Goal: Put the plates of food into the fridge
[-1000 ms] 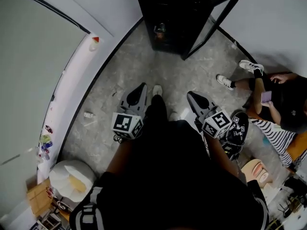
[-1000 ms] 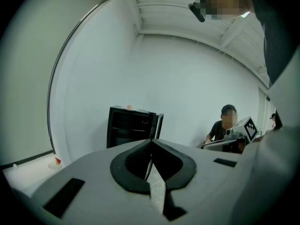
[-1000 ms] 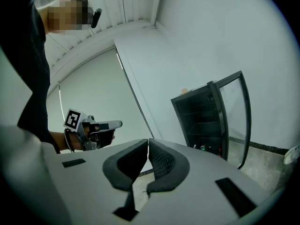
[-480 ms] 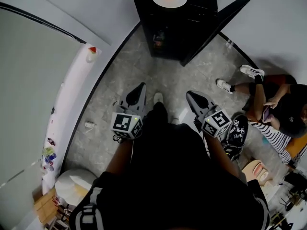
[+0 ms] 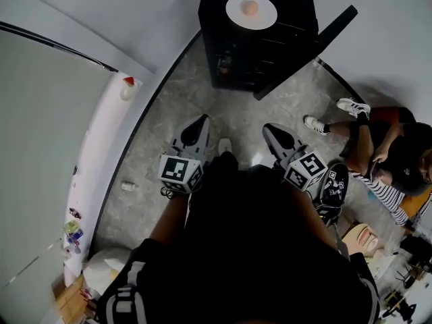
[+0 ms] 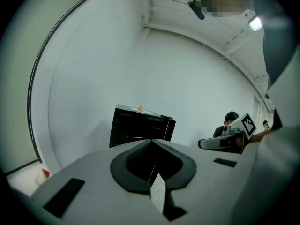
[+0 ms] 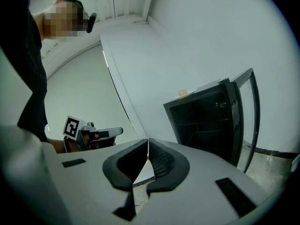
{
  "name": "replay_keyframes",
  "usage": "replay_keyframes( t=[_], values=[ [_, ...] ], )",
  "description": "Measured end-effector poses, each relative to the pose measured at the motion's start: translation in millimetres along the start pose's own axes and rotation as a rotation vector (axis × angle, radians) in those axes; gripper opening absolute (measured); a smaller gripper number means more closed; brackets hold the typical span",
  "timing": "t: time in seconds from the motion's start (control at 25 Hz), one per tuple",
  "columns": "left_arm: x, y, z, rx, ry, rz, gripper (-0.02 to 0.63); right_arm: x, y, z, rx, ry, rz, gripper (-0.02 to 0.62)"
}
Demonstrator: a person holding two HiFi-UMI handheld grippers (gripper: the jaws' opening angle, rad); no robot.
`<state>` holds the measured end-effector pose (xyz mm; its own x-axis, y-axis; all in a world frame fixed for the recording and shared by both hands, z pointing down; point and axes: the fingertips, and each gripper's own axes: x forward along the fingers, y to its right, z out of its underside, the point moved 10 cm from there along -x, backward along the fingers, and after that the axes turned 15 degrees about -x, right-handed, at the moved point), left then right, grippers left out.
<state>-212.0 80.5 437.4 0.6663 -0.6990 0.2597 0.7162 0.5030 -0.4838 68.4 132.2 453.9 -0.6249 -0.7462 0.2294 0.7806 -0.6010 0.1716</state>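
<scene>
head view / risk: plate point(image 5: 251, 11) sat on top of the fridge point(image 5: 233, 59), not inside. A one-sided rim pinch would likely tilt it and let the round food point(image 5: 250, 7) roll off.
head view / risk 2: door point(image 5: 337, 24) stood open toward a seated person point(image 5: 391, 154) on the floor point(image 5: 202, 100), so a wide swing could clip either.
head view / grippers: left gripper point(image 5: 200, 122) and right gripper point(image 5: 270, 131) were both well short of the fridge.
head view / fridge contents: one small item on a shelf, too dim to name.
left gripper view / state: jaws pressed together, nothing between them.
left gripper view / plate: food was on it, on the fridge top point(image 6: 140, 110).
right gripper view / state: jaws pressed together, empty.
right gripper view / fridge: wire shelves point(image 7: 201, 125) looked mostly bare, so there was room for the plate.
</scene>
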Motion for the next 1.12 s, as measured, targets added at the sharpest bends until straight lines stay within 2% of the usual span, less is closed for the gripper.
replay_keyframes(
  t=[0.2,0.56,0.96,1.12],
  values=[
    [12.0,-17.1,-9.1,0.001,-0.013,0.029,0.021,14.4,6.8,-7.5,-0.002,-0.002,0.032,0.026],
    [37.4,-16.9,-16.9,0.004,-0.044,0.056,0.021,19.1,30.2,-12.6,0.026,0.019,0.059,0.026],
    [70.1,-13.1,-31.8,0.031,-0.038,0.013,0.021,45.2,74.1,-23.5,0.083,0.047,-0.014,0.027],
    [82.4,-10.7,-35.0,0.031,-0.037,-0.028,0.021,54.5,95.8,-31.3,0.087,0.063,-0.009,0.028]
  ],
)
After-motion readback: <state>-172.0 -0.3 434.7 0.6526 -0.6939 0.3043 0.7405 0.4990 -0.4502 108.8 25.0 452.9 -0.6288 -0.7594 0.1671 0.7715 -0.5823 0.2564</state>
